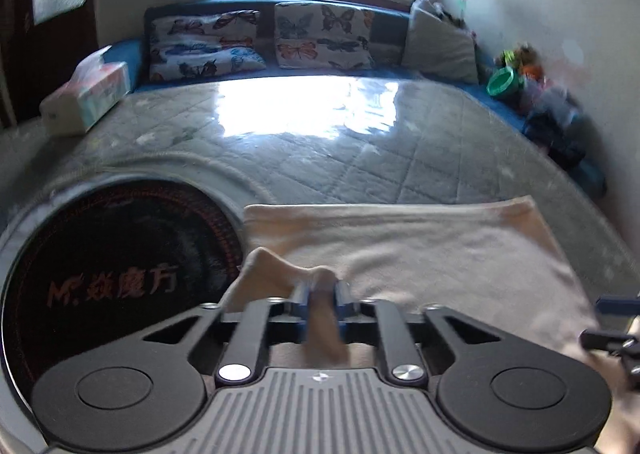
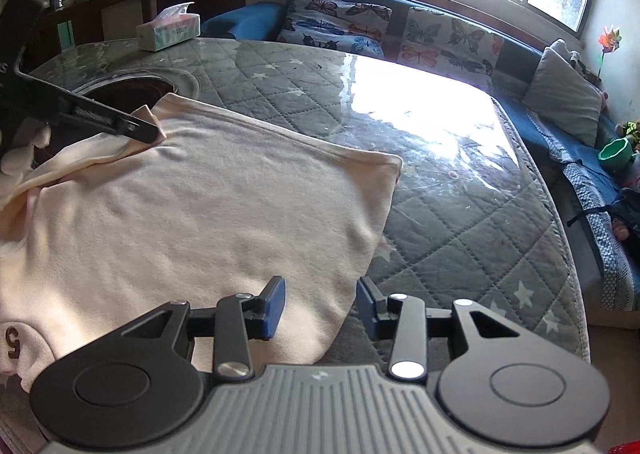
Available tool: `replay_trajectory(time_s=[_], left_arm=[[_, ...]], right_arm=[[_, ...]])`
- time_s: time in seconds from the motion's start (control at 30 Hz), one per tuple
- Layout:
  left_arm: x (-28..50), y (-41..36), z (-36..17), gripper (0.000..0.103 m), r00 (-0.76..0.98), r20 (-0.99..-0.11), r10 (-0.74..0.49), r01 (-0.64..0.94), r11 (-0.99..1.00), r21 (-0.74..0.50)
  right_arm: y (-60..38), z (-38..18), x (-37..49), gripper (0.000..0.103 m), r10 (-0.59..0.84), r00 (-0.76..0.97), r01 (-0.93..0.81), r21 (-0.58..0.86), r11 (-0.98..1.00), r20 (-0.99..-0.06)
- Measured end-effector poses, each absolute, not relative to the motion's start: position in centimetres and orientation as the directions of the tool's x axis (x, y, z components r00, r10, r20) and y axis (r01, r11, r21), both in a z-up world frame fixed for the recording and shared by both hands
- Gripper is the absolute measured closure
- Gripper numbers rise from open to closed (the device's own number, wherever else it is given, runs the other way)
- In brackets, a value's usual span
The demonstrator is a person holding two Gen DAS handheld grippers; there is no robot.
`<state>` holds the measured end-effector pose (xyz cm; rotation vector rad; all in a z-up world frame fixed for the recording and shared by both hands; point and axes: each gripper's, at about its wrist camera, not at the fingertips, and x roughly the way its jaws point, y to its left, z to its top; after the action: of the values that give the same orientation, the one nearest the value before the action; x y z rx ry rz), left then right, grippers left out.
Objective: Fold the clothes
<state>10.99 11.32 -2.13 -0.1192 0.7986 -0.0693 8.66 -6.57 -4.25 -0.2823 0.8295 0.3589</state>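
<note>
A cream garment [image 2: 208,206] lies spread on the quilted table top; it also shows in the left wrist view [image 1: 420,250]. It has dark print at its near left part [image 2: 12,342]. My left gripper [image 1: 322,294] is shut on a bunched fold of the garment near its far left corner and lifts it slightly; it also shows in the right wrist view [image 2: 150,132]. My right gripper [image 2: 320,306] is open, its jaws astride the garment's near right edge, holding nothing. Its tip also shows at the right edge of the left wrist view [image 1: 612,310].
The grey quilted table cover [image 2: 460,214] lies under glossy plastic. A round black heater plate [image 1: 116,278] is set in the table at left. A tissue box [image 2: 168,30] stands at the far left. A sofa with butterfly cushions [image 2: 400,30] and a green bowl [image 2: 616,152] lie beyond.
</note>
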Motion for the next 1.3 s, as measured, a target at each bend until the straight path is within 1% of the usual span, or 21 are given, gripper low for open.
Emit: replay_trajectory(time_s=[0.1,0.23,0.5,0.53,0.63,0.7,0.87,0.93,1.0,1.07,1.1,1.13,1.23,1.3], left_arm=[[10.0,13.3,-1.3,0.097,0.723,-0.687,-0.078,-0.029,0.989,-0.143],[7.7,16.2,0.2,0.098,0.76,-0.649,-0.028,-0.107,0.98,-0.168],[0.5,23.8,3.9,0.098,0.807,-0.578,0.125,-0.288,0.937,-0.199],[-0.6,24.6,4.2,0.098,0.807,-0.573,0.146,-0.309,0.93,-0.198],[-3.8,26.7,4.7,0.098,0.802,-0.562,0.203,-0.367,0.909,-0.196],[-6.0,27.9,4.6,0.098,0.791,-0.565,0.236,-0.405,0.894,-0.193],[-9.6,30.0,2.9,0.098,0.727,-0.62,0.294,-0.488,0.857,-0.165],[-10.4,30.3,1.8,0.098,0.705,-0.647,0.289,-0.501,0.849,-0.167],[-10.8,30.3,0.9,0.098,0.688,-0.669,0.282,-0.504,0.848,-0.161],[-10.9,30.1,0.2,0.097,0.667,-0.687,0.289,-0.503,0.854,-0.13],[-11.0,29.9,0.1,0.094,0.658,-0.694,0.293,-0.503,0.856,-0.116],[-11.0,29.7,0.0,0.093,0.652,-0.699,0.293,-0.499,0.86,-0.105],[-11.1,29.1,0.3,0.09,0.645,-0.7,0.307,-0.48,0.876,-0.057],[-11.2,28.2,0.8,0.089,0.659,-0.684,0.313,-0.443,0.896,-0.017]], right_arm=[[-6.6,-4.1,8.7,0.064,0.195,0.631,-0.412,-0.111,0.904,-0.751],[-6.5,-3.7,8.7,0.064,0.2,0.641,-0.413,-0.114,0.904,-0.741],[-5.6,-2.8,7.9,0.063,0.236,0.646,-0.45,-0.113,0.886,-0.726],[-5.4,-2.7,7.7,0.062,0.243,0.645,-0.459,-0.112,0.881,-0.725],[-4.7,-2.3,7.0,0.054,0.274,0.635,-0.494,-0.107,0.863,-0.722],[-4.1,-2.1,6.3,0.054,0.301,0.626,-0.526,-0.104,0.844,-0.72],[-2.3,-2.1,4.3,0.051,0.382,0.553,-0.634,-0.077,0.769,-0.741],[-1.6,-2.3,3.2,0.051,0.403,0.526,-0.676,-0.081,0.733,-0.749],[-1.1,-2.4,2.3,0.051,0.416,0.506,-0.704,-0.083,0.705,-0.756],[-1.1,-2.3,1.5,0.051,0.425,0.489,-0.721,-0.079,0.688,-0.761],[-1.3,-2.2,1.1,0.051,0.428,0.485,-0.726,-0.078,0.683,-0.763],[-1.5,-2.0,0.7,0.051,0.43,0.48,-0.731,-0.077,0.678,-0.765],[-2.4,-1.4,-0.8,0.052,0.43,0.478,-0.74,-0.088,0.667,-0.766],[-2.9,-1.1,-1.7,0.055,0.429,0.479,-0.744,-0.096,0.661,-0.766]])
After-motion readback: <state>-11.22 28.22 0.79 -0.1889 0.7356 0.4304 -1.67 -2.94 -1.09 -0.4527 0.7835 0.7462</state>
